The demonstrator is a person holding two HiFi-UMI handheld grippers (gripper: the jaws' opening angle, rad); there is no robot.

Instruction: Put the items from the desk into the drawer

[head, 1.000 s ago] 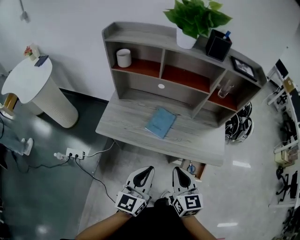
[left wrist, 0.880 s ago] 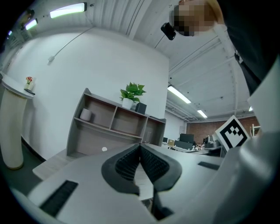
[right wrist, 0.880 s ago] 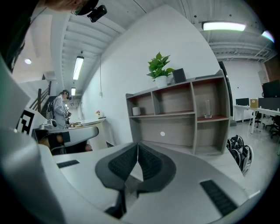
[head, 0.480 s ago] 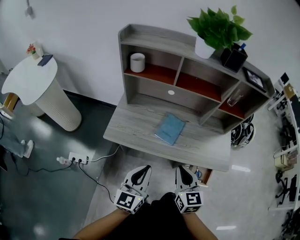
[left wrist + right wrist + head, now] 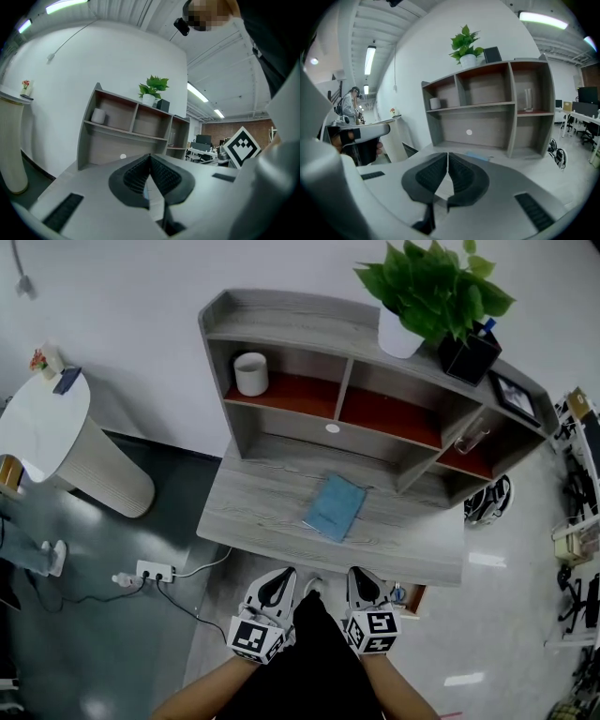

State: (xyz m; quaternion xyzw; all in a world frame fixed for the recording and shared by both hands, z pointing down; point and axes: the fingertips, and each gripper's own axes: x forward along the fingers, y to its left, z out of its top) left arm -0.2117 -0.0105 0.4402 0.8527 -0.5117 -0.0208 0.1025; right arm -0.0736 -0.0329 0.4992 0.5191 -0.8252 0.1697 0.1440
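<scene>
A light blue notebook (image 5: 335,506) lies flat on the grey wooden desk (image 5: 253,507), right of its middle. Under the desk's right front edge a drawer (image 5: 413,598) stands slightly pulled out, mostly hidden by the desktop. My left gripper (image 5: 274,589) and right gripper (image 5: 360,585) hang side by side just below the desk's front edge, both shut and empty. In the left gripper view the gripper (image 5: 150,159) has its jaws closed tip to tip. In the right gripper view the gripper (image 5: 447,157) is closed too, and a sliver of the notebook (image 5: 478,155) shows beyond it.
The desk's hutch (image 5: 375,343) holds a white cup (image 5: 250,373), a glass (image 5: 473,439), a potted plant (image 5: 412,306), a black pen holder (image 5: 469,352) and a picture frame (image 5: 514,395). A white round table (image 5: 47,423) stands left, with a power strip (image 5: 150,571) on the floor.
The view has shifted and I have stepped closer to the desk, so both grippers now sit right at its front edge. Both stayed shut.
</scene>
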